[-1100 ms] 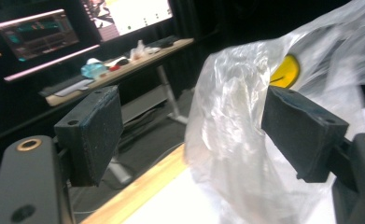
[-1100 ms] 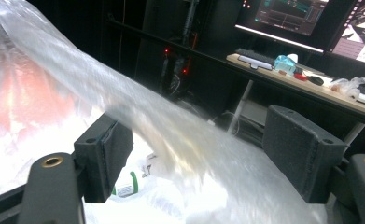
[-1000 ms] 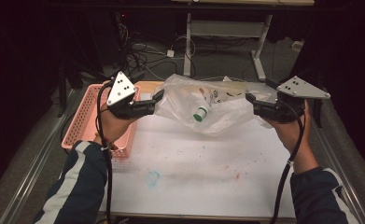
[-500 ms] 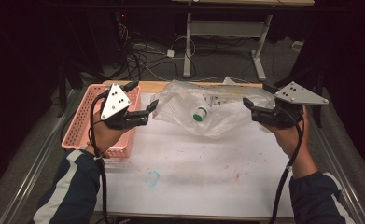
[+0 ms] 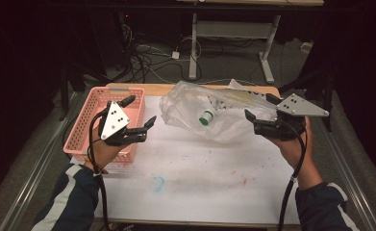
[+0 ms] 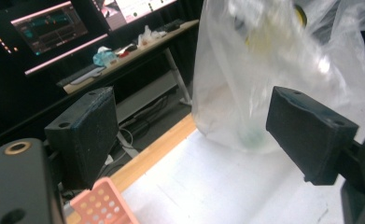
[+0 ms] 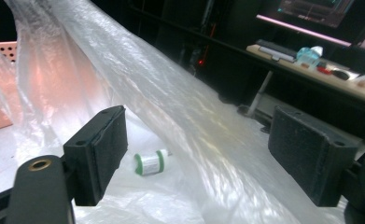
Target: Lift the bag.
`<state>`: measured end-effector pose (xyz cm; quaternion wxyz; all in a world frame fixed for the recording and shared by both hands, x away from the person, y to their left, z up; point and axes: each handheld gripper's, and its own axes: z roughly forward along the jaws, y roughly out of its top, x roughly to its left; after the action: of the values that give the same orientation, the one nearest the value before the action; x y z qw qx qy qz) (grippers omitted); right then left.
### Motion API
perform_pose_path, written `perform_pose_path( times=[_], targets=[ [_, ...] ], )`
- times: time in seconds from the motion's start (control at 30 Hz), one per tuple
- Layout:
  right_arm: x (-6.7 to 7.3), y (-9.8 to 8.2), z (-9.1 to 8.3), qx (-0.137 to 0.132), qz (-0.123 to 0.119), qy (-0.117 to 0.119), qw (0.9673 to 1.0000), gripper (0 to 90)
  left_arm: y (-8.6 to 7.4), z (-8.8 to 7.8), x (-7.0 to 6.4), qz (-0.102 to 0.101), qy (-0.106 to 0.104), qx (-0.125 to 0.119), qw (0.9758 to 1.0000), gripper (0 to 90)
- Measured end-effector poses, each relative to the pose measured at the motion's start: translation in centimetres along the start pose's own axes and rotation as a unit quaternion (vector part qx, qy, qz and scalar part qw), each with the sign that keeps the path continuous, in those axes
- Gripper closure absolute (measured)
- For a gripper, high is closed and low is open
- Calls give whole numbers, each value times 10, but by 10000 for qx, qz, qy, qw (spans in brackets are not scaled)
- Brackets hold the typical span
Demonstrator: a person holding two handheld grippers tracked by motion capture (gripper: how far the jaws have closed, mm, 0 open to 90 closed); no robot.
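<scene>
**A:** Black fingers first, nearest us. Left gripper [image 5: 140, 111] is spread wide and holding nothing. In the left gripper view we see daylight between both pads, with the bag [image 6: 283, 70] ahead of them, not in them.

**B:** Same on our right? Right gripper [image 5: 258, 109] looks parted too.

**A:** Yes. In the right gripper view the fingers [image 7: 98, 151] stand wide apart with the film running between and beyond them, none of it pinched. So neither hand has a hold on anything.

**B:** Where's the bag sitting?

**A:** Clear plastic bag [image 5: 209, 115] lies slumped on the white tabletop [image 5: 200, 183], toward the far edge, between the two grippers and closer to the right one. The small white bottle with a green cap [image 5: 206, 117] lies on its side inside it; we also see it through the film in the right gripper view [image 7: 151, 163].

**B:** And the basket?

**A:** Pink basket [image 5: 96, 108] is at far left, under and behind the left hand. We can't see anything in it from here.

**B:** Progress call?

**A:** We'd judge the bottle as bagged and the bag set down and let go. What's left, if anything, looks like closing the mouth or moving the bag to the basket. We can't tell from here whether the mouth is open or shut.
</scene>
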<state>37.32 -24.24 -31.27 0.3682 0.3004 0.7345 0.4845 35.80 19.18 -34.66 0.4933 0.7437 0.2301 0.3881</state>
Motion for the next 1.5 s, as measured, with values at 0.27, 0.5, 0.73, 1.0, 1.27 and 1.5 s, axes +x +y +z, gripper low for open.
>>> perform_pose_path(
  times=[0.27, 0.5, 0.73, 1.0, 1.27, 1.5],
  targets=[
    [3, -13, 0, 11, 9, 42, 10000, 189, -25, -4, 6, -172, 226, 211, 9994, 164],
    [5, -27, -5, 4, 15, 57, 10000, 188, -40, -10, 7, -223, 256, 354, 9988, 164],
    [8, -40, -12, 92, 27, 154, 9998, 177, -50, -16, 2, -159, 262, 473, 9984, 164],
    [16, -38, -34, 11, -77, 137, 9999, 170, -58, -28, -6, 9, 274, 571, 9980, 164],
    [28, -44, -52, 61, -104, 305, 9995, 165, -70, -39, -10, -6, 249, 704, 9972, 164],
    [34, -62, -56, 176, -168, 232, 9994, 165, -82, -43, -18, 55, 175, 869, 9960, 164]
  ],
)
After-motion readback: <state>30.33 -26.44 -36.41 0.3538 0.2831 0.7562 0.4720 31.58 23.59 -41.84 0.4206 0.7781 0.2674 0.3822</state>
